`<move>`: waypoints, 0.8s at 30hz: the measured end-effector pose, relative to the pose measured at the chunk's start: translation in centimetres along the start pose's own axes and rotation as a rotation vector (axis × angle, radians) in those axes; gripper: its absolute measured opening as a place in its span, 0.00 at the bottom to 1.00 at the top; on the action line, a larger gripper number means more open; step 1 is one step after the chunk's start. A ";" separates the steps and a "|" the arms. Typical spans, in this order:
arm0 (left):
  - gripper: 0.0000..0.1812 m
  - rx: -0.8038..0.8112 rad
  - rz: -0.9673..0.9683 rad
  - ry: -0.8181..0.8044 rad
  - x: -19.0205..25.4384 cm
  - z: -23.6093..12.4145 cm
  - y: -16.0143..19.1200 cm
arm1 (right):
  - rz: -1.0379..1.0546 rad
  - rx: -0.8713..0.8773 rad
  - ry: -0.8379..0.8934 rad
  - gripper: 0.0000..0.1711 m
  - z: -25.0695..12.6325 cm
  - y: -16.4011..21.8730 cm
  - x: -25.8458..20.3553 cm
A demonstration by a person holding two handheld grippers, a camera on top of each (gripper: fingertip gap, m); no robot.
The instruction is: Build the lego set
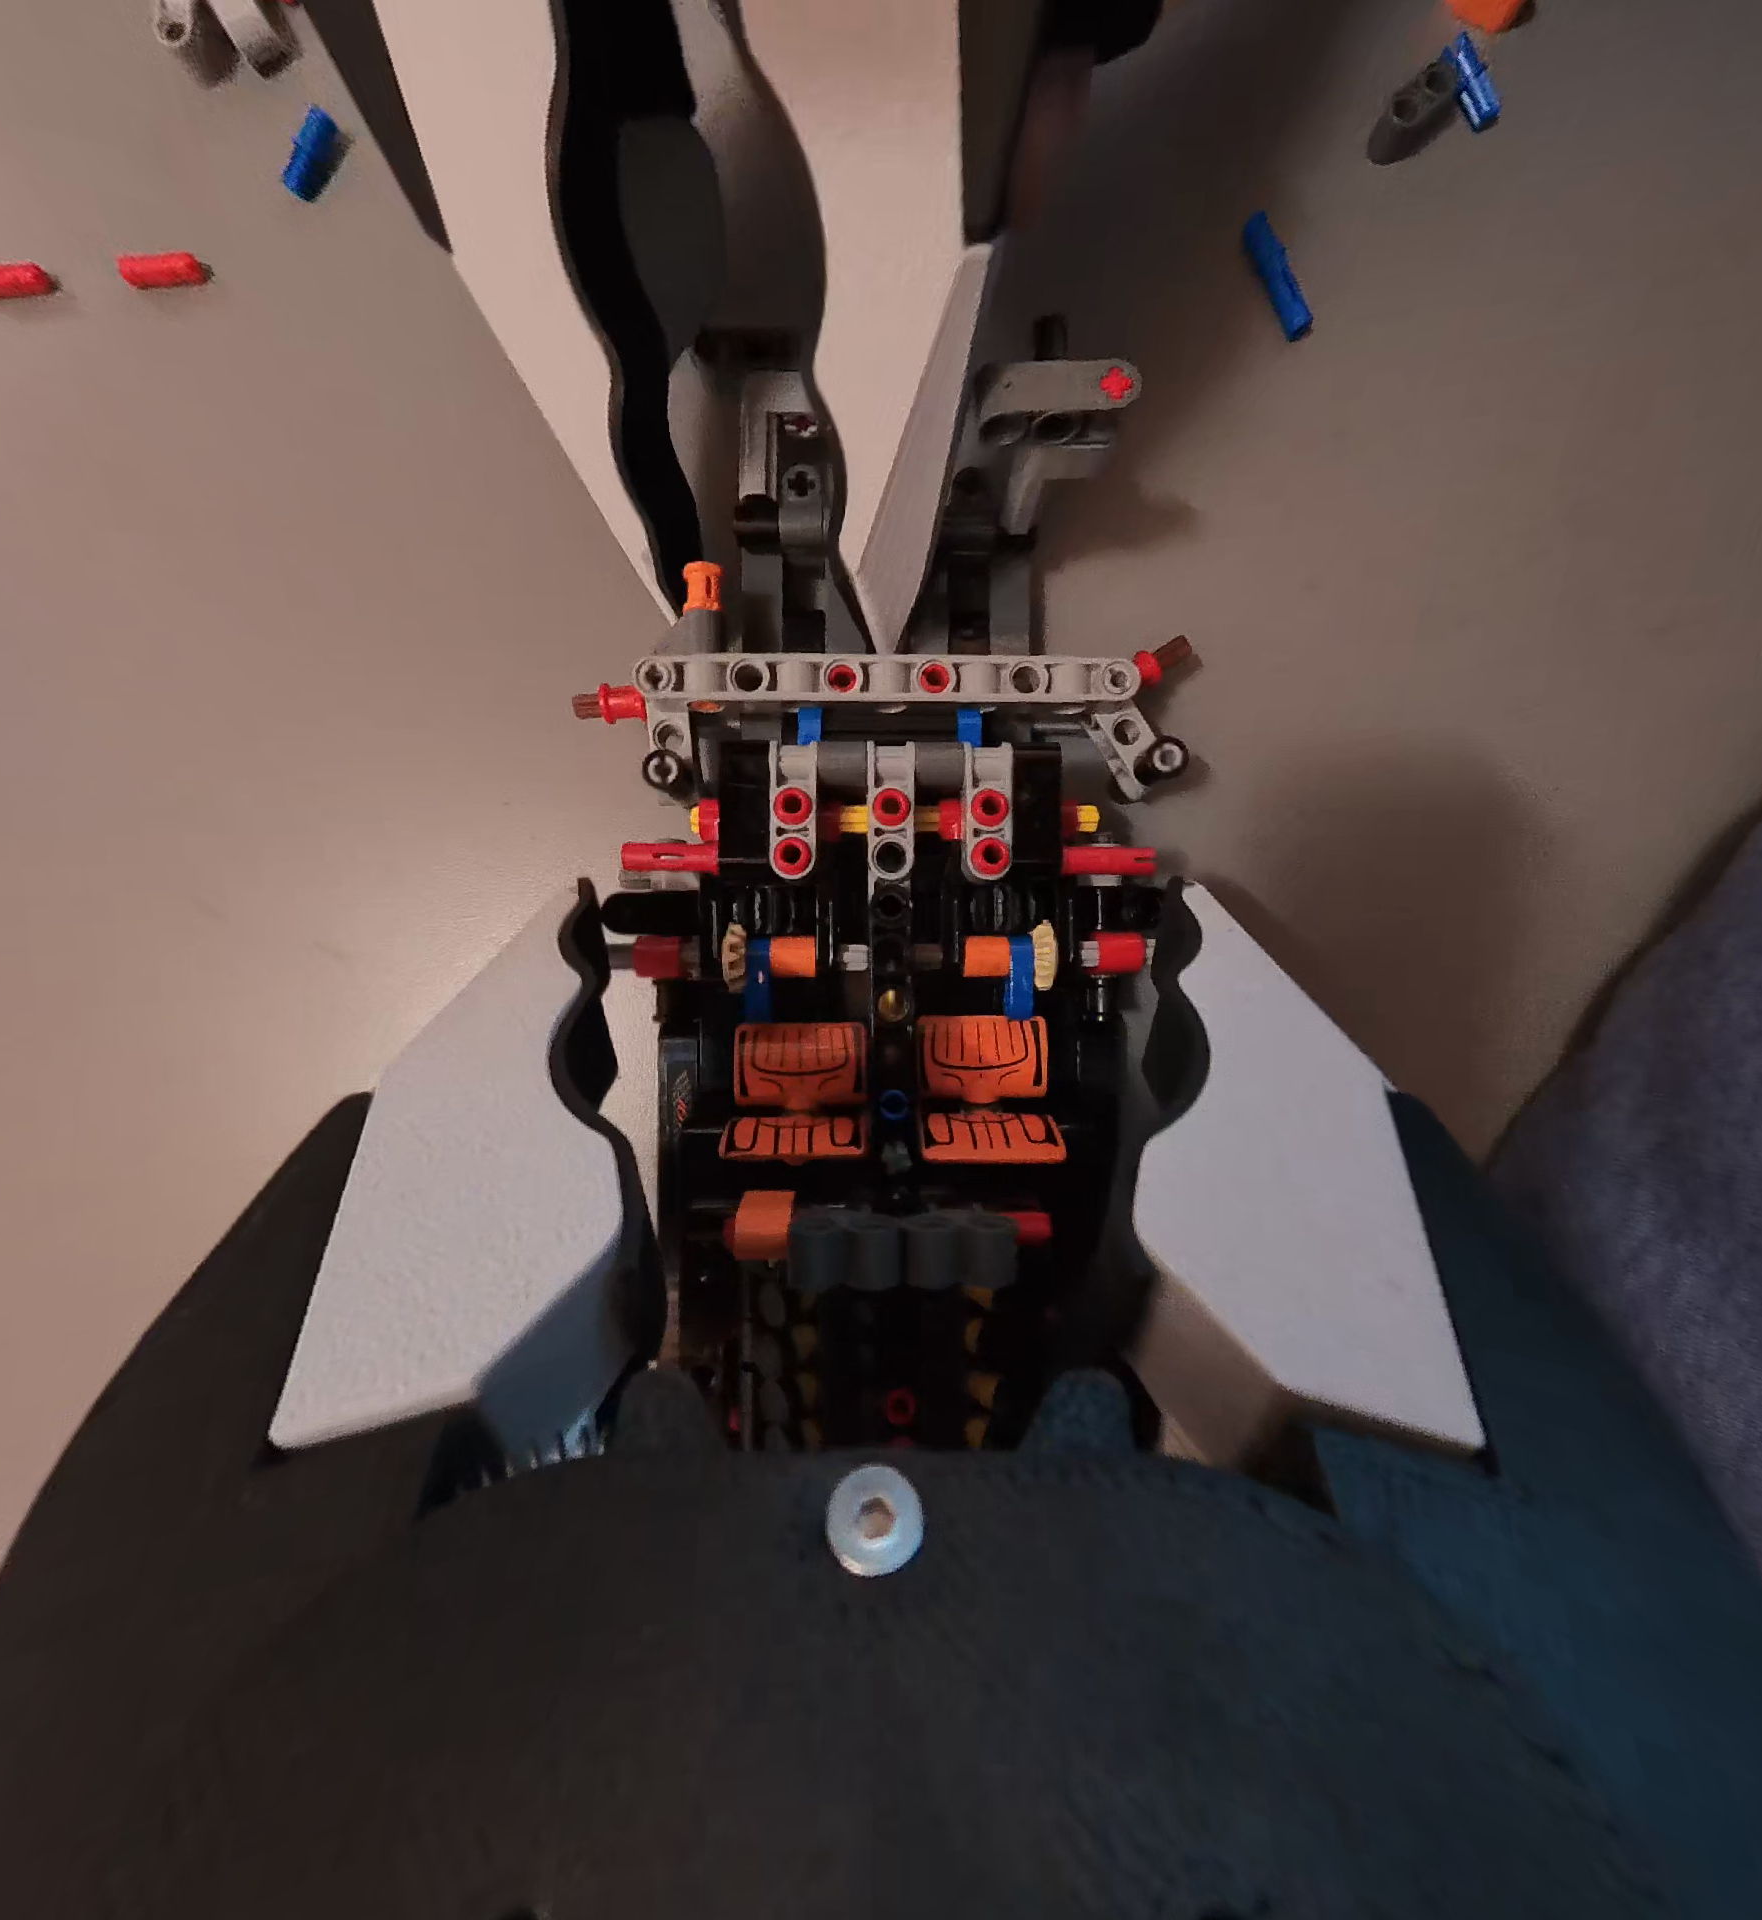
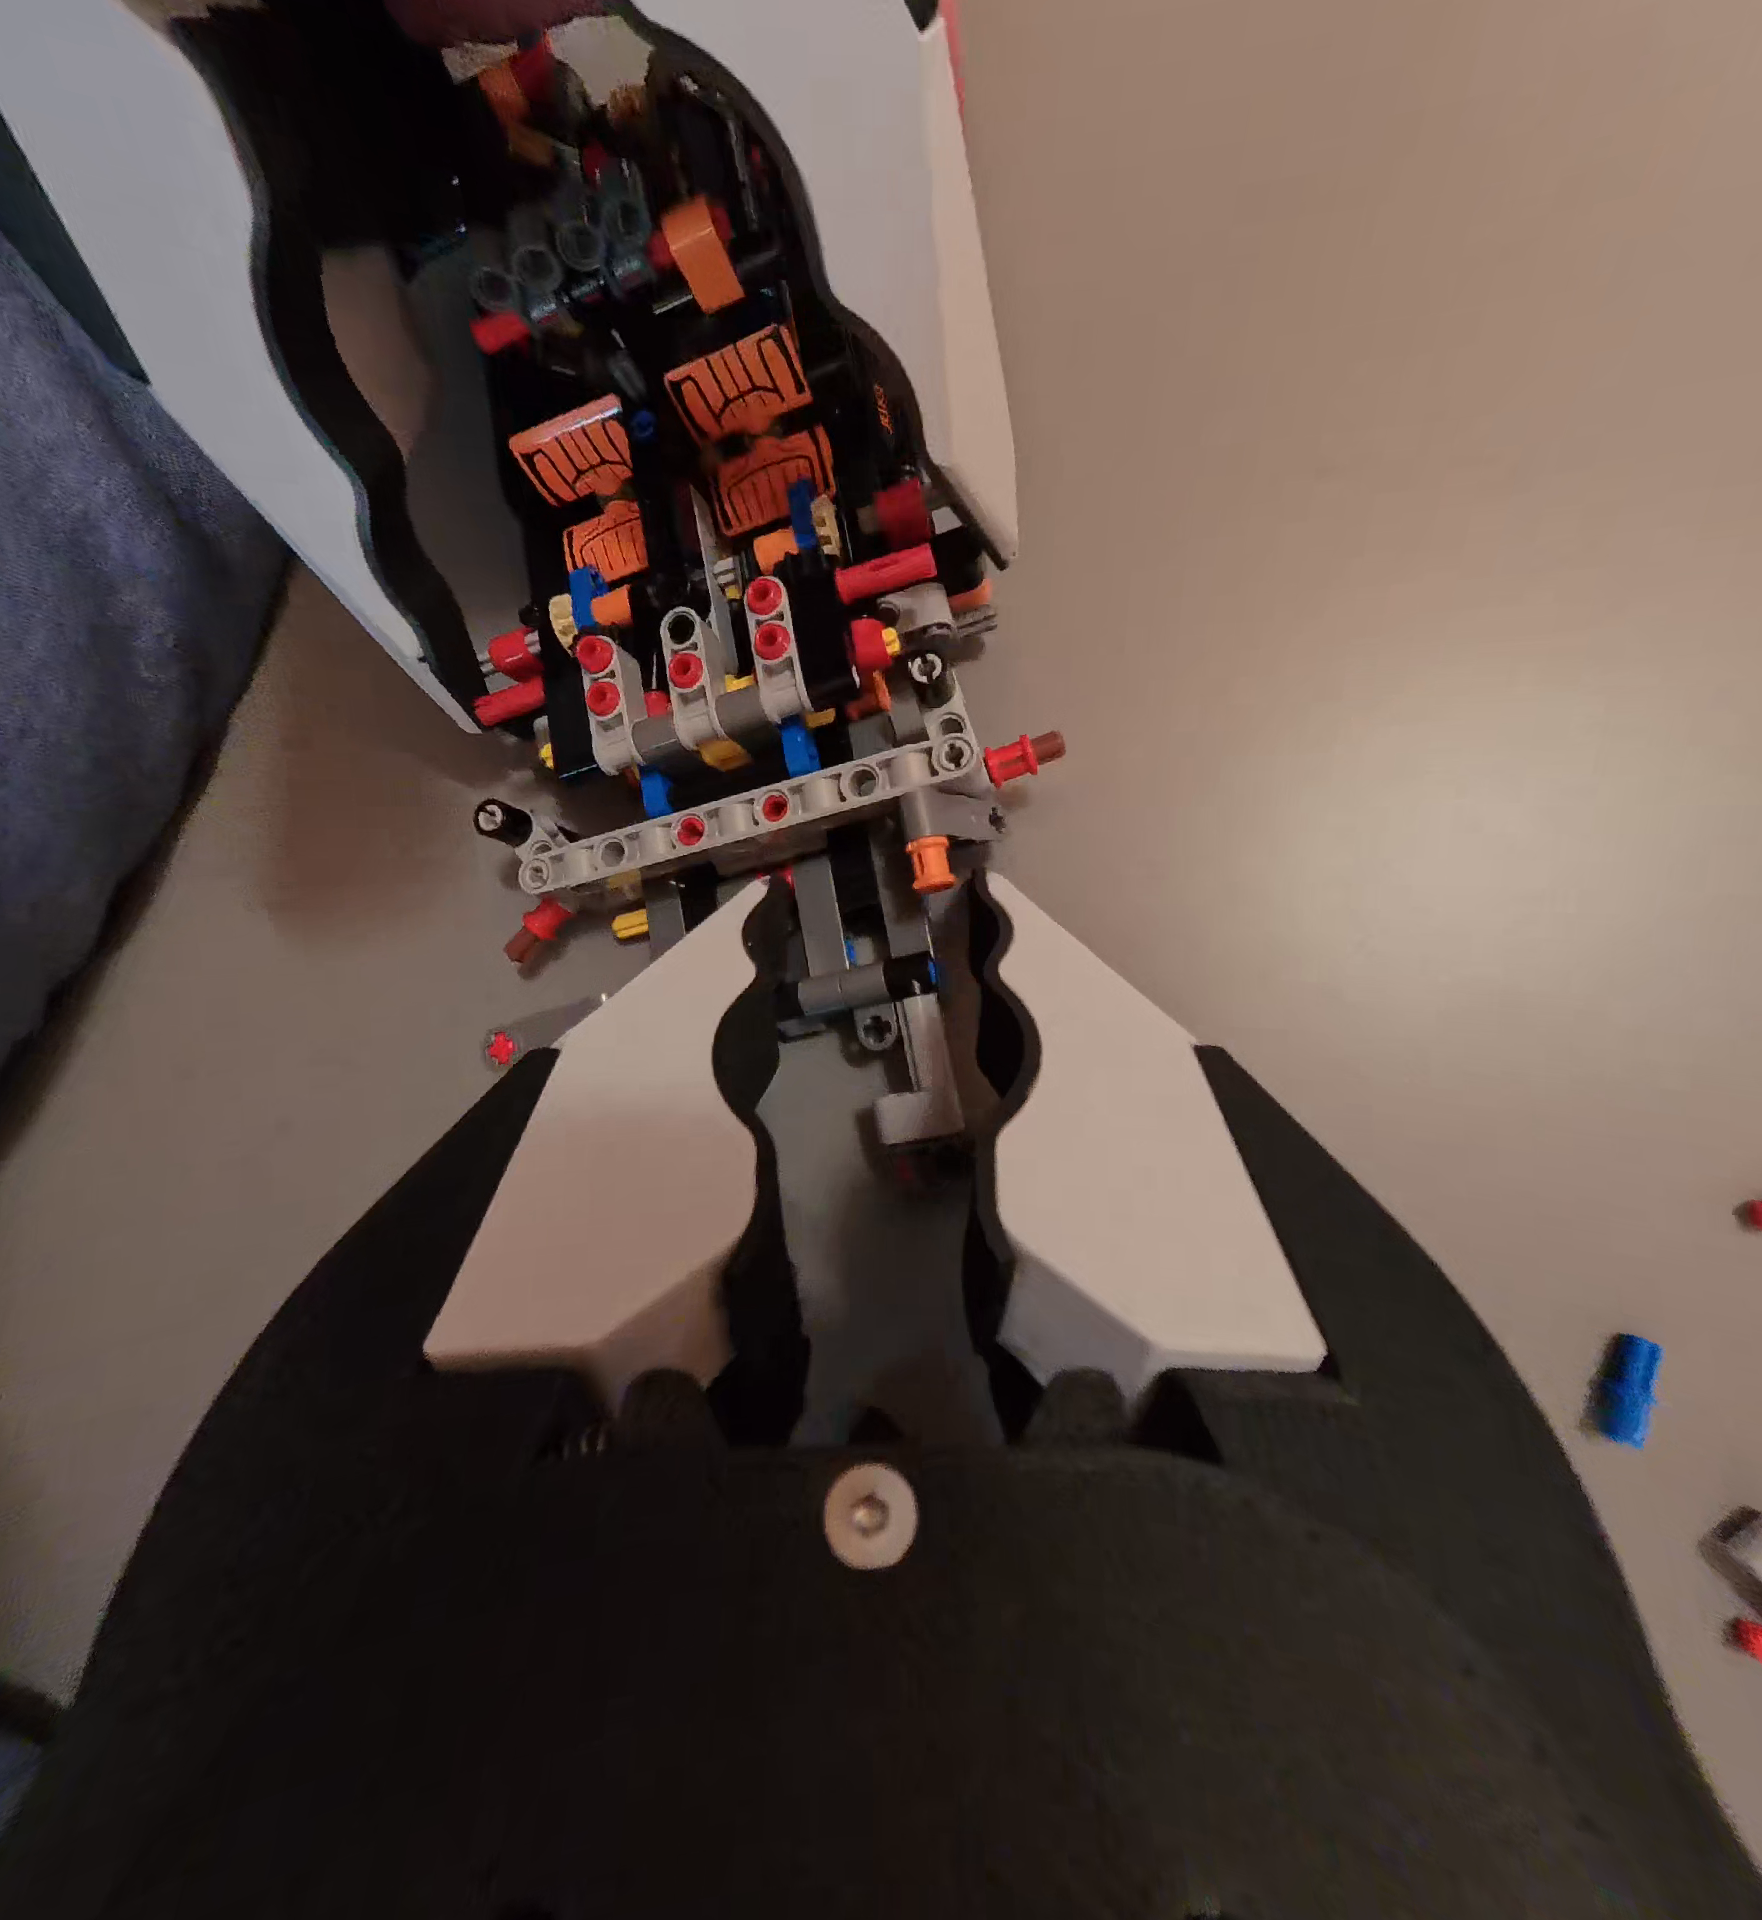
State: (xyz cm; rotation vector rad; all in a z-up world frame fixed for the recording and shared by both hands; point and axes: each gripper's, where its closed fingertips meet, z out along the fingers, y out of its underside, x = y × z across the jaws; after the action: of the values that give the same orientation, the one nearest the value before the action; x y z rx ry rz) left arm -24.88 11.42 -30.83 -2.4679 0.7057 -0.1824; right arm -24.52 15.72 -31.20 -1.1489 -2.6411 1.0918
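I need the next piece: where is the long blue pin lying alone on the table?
In the left wrist view, the long blue plastic pin lies on the beige table, upper right, beyond the right gripper, above the grey beam with a red cross axle.

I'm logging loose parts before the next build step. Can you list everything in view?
Lego car chassis: one, black and grey with two orange seats, held between both grippers.
Red pins: two, table, far left.
Blue pins: three, scattered on the table.
Grey beam: one, dark, far right, beside a blue pin.
Light grey pieces: a few, top left corner.
Table: one, beige.
Blue fabric: one patch, right edge.
Left gripper: gripping the chassis sides.
Right gripper: gripping the chassis's grey front frame.
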 end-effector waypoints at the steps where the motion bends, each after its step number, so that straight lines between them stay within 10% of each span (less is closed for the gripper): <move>1: 0.57 0.004 -0.007 0.011 0.0 0.1 0.0 | 0.008 0.004 0.009 0.20 -0.2 0.0 0.1; 24: 0.56 0.074 0.211 -0.197 -0.4 -1.1 -1.9 | 0.117 0.088 0.058 0.13 -1.3 0.4 -0.8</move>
State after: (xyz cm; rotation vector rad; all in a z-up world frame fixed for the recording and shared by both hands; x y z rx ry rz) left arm -24.69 12.43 -28.81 -2.2834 0.8492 0.1107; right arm -23.25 16.12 -30.36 -1.3114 -2.4836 1.1620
